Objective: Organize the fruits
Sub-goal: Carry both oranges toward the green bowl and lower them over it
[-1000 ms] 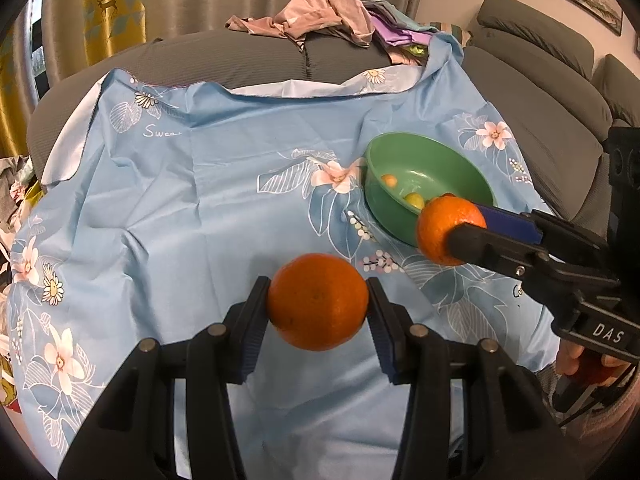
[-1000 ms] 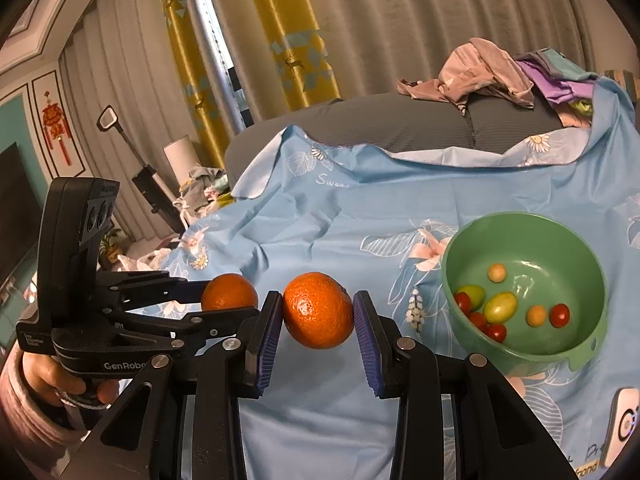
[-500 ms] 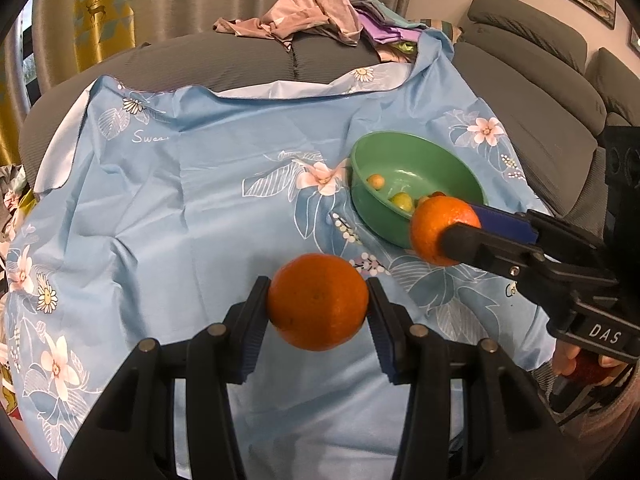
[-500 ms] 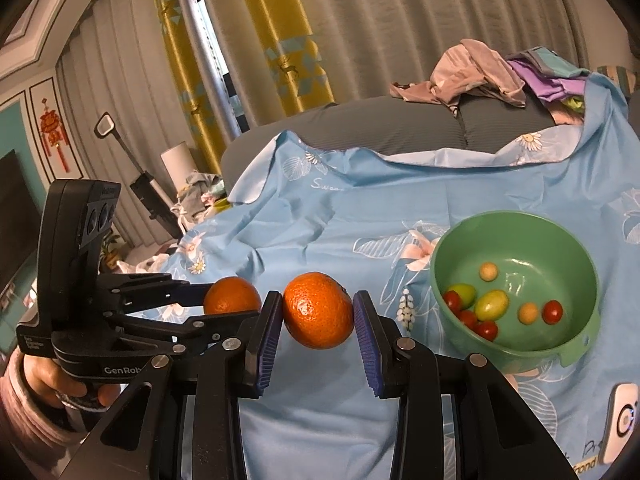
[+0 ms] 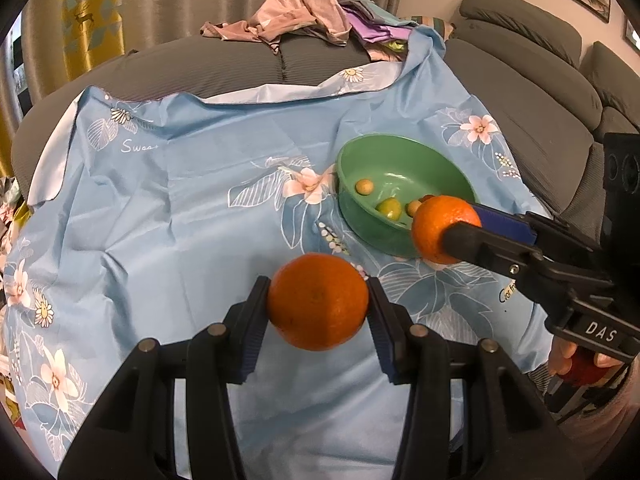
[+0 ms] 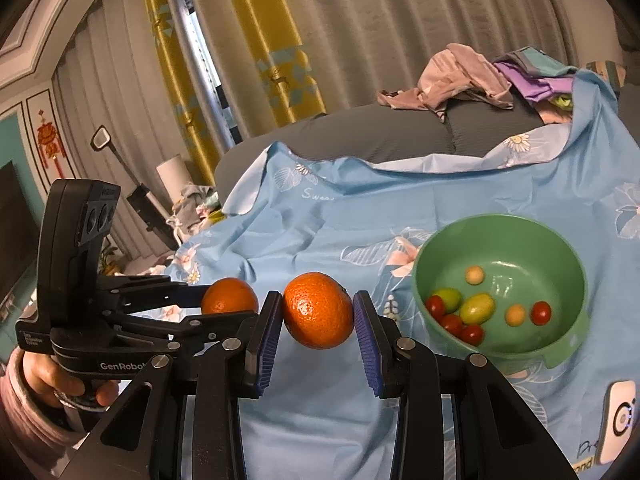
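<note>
The left gripper [image 5: 318,308] pinched 1 orange [image 5: 318,301] above the blue floral cloth [image 5: 168,208]; round, no clear long axis. The right gripper [image 6: 316,312] clamped another orange [image 6: 319,310], stem scar tilted right toward the green bowl [image 6: 568,264] of small fruits [image 6: 476,309].

In the right wrist view, the right gripper [image 6: 318,312] clamped an orange [image 6: 318,310] between its blue-padded fingers [image 6: 266,332], above the blue floral cloth [image 6: 360,220]. To the left, the left gripper [image 6: 216,300] pinched a second orange [image 6: 229,295], its handle held in a hand [image 6: 52,380]. To the right sat a green bowl [image 6: 568,344] holding small red, green and yellow fruits [image 6: 476,308]. Crumpled clothes [image 6: 460,76] lay on the far grey sofa [image 6: 380,136].
</note>
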A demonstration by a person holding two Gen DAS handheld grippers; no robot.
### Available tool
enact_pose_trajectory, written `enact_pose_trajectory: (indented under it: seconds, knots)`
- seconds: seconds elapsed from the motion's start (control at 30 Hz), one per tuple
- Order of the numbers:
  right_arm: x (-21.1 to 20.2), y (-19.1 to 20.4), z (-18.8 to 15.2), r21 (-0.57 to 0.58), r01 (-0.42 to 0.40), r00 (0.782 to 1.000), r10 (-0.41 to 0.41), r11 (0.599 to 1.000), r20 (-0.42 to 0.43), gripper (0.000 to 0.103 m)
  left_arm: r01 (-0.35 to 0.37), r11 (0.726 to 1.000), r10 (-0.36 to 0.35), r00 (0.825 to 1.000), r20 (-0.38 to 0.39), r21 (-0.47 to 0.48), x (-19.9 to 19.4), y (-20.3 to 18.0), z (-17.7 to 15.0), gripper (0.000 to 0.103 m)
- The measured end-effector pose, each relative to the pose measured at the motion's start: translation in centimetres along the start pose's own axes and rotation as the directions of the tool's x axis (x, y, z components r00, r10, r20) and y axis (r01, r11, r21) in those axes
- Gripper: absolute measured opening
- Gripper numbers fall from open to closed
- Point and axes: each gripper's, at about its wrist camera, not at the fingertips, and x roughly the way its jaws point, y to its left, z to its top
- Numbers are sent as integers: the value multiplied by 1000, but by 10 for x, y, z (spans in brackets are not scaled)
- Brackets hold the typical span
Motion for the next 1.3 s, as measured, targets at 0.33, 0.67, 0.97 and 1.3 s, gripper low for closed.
enact_pose_trajectory:
  seconds: [0.33, 0.67, 0.97, 1.3]
  knots:
    - [-9, -17, -2, 34, 25, 999, -26, 999, 22, 38, 10, 1000, -10, 1000, -9, 26, 10, -15, 13, 47]
    - [-13, -41, 0, 67, 81, 996, -83, 994, 30, 38, 29, 997, -29, 1000, 0, 73, 28, -33, 38, 47]
    - [-14, -63, 1, 96, 139, 989, -142, 986, 27, 38, 51, 994, -50, 999, -17, 96, 53, -47, 58, 47]
    - [-9, -81, 3, 115, 186, 982, -188, 976, 9, 38, 63, 993, -57, 997, -56, 104, 81, -56, 74, 47]
